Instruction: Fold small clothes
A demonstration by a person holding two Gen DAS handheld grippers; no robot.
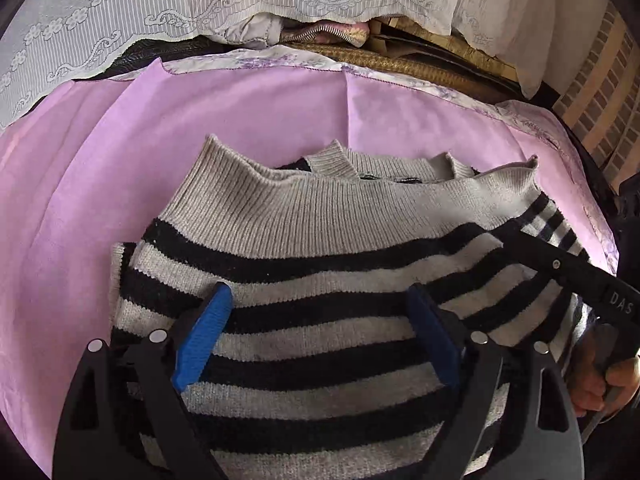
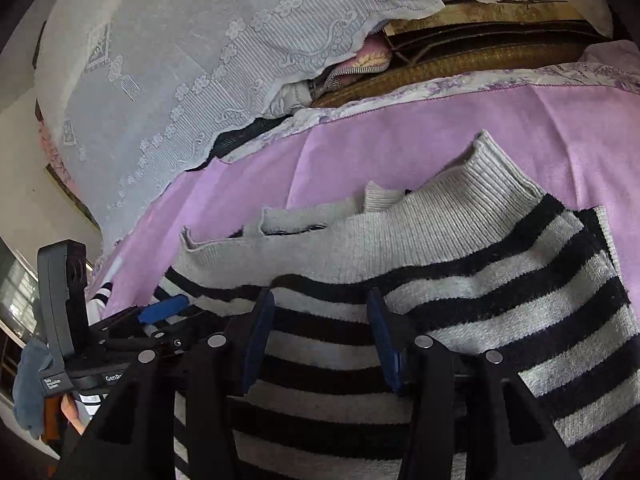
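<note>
A small grey knit sweater with black stripes (image 1: 320, 248) lies folded on a pink cloth (image 1: 100, 200), its plain grey ribbed hem on top toward the far side. My left gripper (image 1: 320, 304) is open, its blue-padded fingers (image 1: 202, 340) spread just above the striped part. My right gripper (image 2: 322, 308) is open too, hovering over the same sweater (image 2: 500, 280). The right gripper's black body (image 1: 568, 276) shows at the right in the left wrist view. The left gripper (image 2: 164, 308) shows at the lower left in the right wrist view.
The pink cloth (image 2: 440, 132) has a floral white border (image 1: 280, 60) at its far edge. Behind it a white lace cover (image 1: 120, 20) drapes over stacked things, with a woven mat (image 1: 380, 60) showing beneath. A brick wall (image 1: 600, 92) stands at the right.
</note>
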